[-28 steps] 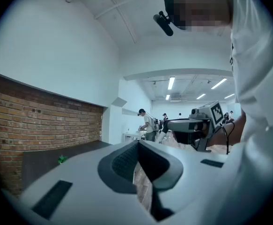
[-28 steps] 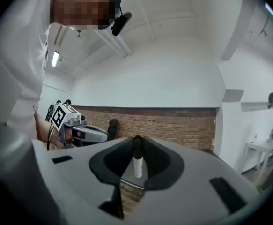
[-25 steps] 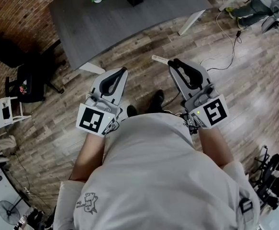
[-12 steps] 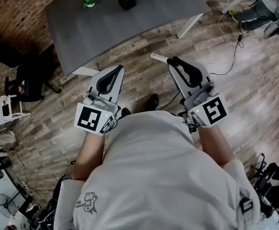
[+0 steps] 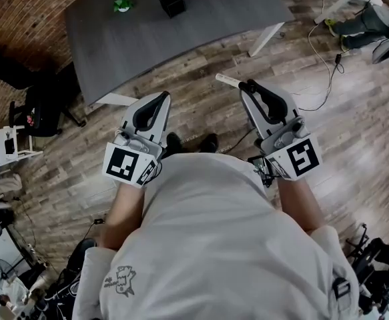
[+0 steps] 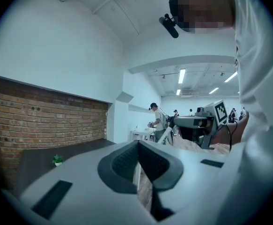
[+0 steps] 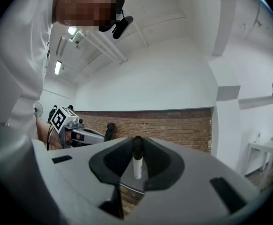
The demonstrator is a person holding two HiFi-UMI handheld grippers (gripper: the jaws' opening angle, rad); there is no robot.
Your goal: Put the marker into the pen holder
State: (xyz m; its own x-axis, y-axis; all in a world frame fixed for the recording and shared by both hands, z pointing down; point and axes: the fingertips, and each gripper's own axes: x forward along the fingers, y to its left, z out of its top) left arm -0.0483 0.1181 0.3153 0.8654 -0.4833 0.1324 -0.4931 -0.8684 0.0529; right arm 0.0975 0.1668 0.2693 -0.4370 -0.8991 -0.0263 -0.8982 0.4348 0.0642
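Note:
The black cube-shaped pen holder (image 5: 171, 2) stands near the far edge of a dark grey table (image 5: 201, 19), beside a small green plant (image 5: 121, 4). My right gripper (image 5: 249, 86) is held level over the wooden floor short of the table, shut on the marker (image 5: 225, 80), whose white end sticks out to the left of the jaws. In the right gripper view the marker (image 7: 137, 162) stands upright between the pads, dark cap on top. My left gripper (image 5: 161, 98) is beside it, shut, with nothing in it; its tips (image 6: 137, 143) meet.
A black office chair (image 5: 42, 109) and a white rack (image 5: 4, 149) stand left of the table. The table's white leg (image 5: 267, 37) is ahead on the right. Cables (image 5: 321, 49) trail over the floor at right, near a seated person (image 5: 364, 15). The plant (image 6: 57, 160) also shows in the left gripper view.
Both grippers have travelled forward with the person towards the table, keeping their pose. The table now shows more fully, with the pen holder lower and further left. The marker stays held.

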